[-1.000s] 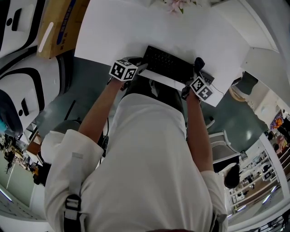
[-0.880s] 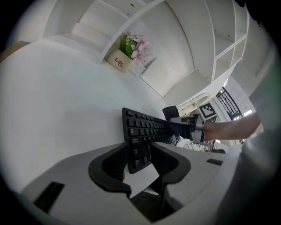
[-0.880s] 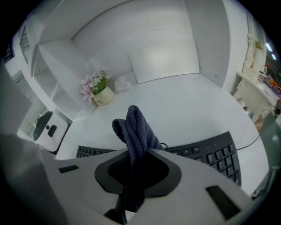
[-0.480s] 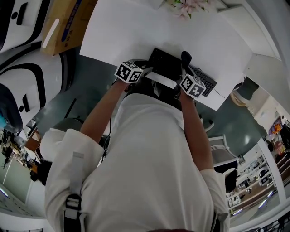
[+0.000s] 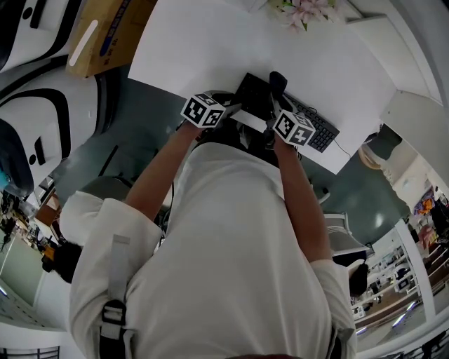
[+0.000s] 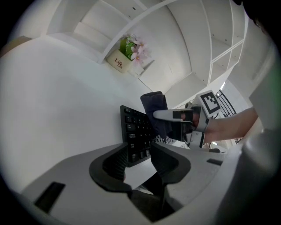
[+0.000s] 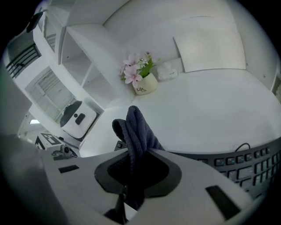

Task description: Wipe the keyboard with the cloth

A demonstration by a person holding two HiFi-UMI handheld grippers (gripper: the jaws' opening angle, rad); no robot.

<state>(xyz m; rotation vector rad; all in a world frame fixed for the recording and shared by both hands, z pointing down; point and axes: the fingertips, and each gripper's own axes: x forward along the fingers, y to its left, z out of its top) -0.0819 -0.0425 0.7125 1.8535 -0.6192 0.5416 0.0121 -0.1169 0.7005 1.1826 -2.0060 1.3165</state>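
Note:
A black keyboard (image 5: 317,127) lies slantwise near the front edge of the white table (image 5: 203,42). My left gripper (image 5: 236,109) is at its left end; in the left gripper view the gripper (image 6: 139,160) has its jaws closed narrowly on the keyboard (image 6: 135,127) corner. My right gripper (image 5: 276,99) is shut on a dark blue cloth (image 5: 278,83) and holds it over the keyboard's left part. In the right gripper view the cloth (image 7: 136,132) sticks up from the gripper (image 7: 131,169), with keys (image 7: 246,165) at the right. From the left gripper view the cloth (image 6: 154,105) hangs above the keys.
A flower pot (image 5: 302,10) (image 7: 142,81) (image 6: 125,57) stands at the table's back. A cardboard box (image 5: 105,35) and a white machine (image 5: 28,105) stand on the floor at the left. The keyboard's cable (image 7: 241,147) runs behind it. White shelves line the wall.
My right gripper has carried the cloth leftward along the keyboard, from its right end toward its left part. The left gripper has stayed at the keyboard's left end.

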